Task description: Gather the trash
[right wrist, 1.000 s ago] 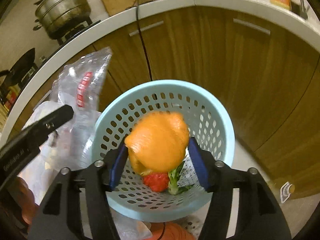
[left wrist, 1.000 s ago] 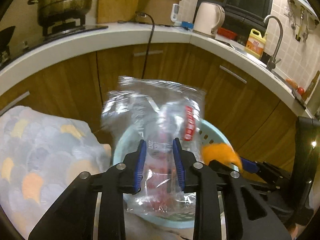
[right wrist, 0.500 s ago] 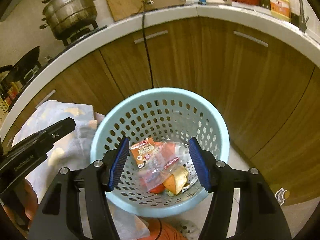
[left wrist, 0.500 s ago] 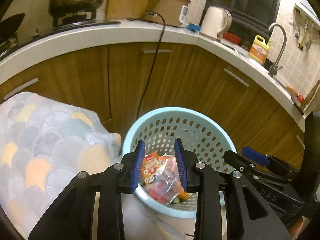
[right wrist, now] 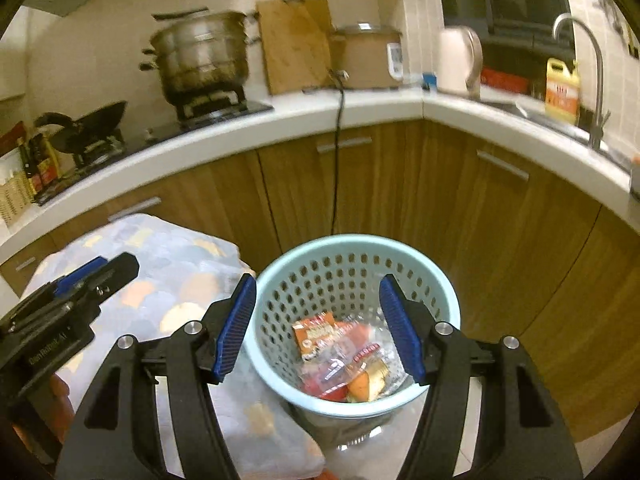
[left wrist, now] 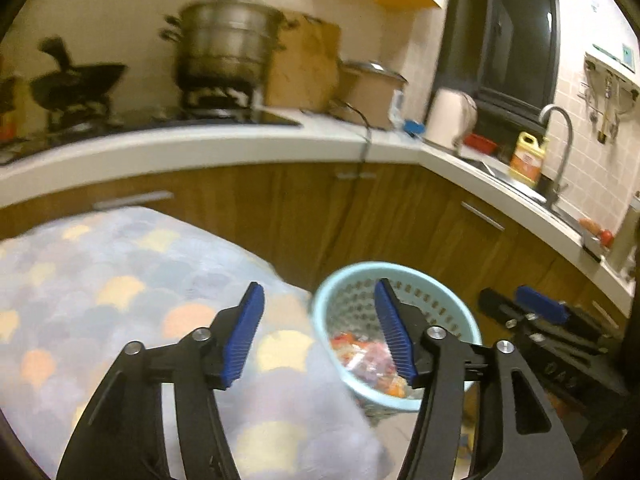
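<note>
A light blue perforated basket (right wrist: 280, 276) stands on the floor in front of the wooden cabinets; it also shows in the left wrist view (left wrist: 340, 276). Trash lies in its bottom: a clear plastic bag (right wrist: 340, 360), an orange wrapper (right wrist: 314, 330) and an orange peel (right wrist: 358, 386). My right gripper (right wrist: 318, 328) is open and empty above the basket. My left gripper (left wrist: 320, 332) is open and empty, over the edge of the patterned cloth (left wrist: 120, 280), left of the basket.
A table with a scale-patterned cloth (right wrist: 168, 264) stands left of the basket. A curved white counter (right wrist: 380, 108) carries a steel pot (right wrist: 200, 60), a rice cooker, a kettle (right wrist: 456, 60) and a sink tap. A black cord (right wrist: 338, 152) hangs down the cabinets.
The left gripper let the plastic bag drop and the right let the orange peel drop into the basket. Both grippers opened wide, rose and drew back; the left shifted left over the cloth.
</note>
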`<state>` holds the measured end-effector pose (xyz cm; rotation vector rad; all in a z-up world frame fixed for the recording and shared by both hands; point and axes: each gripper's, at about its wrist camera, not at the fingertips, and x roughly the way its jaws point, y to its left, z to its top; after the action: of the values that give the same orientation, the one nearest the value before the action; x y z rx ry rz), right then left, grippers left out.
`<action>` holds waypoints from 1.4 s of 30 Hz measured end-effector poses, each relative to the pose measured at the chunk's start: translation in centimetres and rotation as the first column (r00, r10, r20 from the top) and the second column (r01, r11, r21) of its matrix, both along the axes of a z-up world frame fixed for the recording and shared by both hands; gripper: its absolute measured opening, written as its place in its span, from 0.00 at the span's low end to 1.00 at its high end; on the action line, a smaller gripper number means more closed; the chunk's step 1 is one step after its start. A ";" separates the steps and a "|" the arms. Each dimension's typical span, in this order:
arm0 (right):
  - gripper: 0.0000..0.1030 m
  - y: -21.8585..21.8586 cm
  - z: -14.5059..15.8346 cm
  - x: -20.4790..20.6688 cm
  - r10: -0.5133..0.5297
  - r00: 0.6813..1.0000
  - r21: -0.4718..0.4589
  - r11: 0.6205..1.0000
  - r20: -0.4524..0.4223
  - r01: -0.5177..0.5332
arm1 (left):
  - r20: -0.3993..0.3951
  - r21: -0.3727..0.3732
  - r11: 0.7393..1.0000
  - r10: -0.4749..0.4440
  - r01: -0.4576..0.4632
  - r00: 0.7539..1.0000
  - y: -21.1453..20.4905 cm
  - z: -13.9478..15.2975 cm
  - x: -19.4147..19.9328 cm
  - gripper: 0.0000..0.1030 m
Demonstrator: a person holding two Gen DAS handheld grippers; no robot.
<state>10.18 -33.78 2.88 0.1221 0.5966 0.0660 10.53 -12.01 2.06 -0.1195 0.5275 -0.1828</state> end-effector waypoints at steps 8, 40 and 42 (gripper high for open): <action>0.62 3.5 1.8 -3.3 0.008 0.996 -0.040 0.999 0.094 -0.004 | 0.100 0.072 0.989 0.124 -0.132 0.987 3.3 0.0 -3.6 0.71; 0.62 4.9 -0.5 -4.5 -0.037 0.995 -0.014 0.999 0.092 0.038 | 0.085 0.086 0.979 0.175 -0.182 0.981 5.4 -2.8 -4.4 0.78; 0.62 4.6 -0.3 -4.7 -0.028 0.995 0.011 1.000 0.092 0.027 | 0.087 0.090 0.979 0.175 -0.182 0.981 5.3 -2.9 -4.5 0.78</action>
<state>5.51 -29.20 2.53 0.1362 0.5020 0.0478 6.05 -6.71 -0.81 -0.0637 0.4435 0.0139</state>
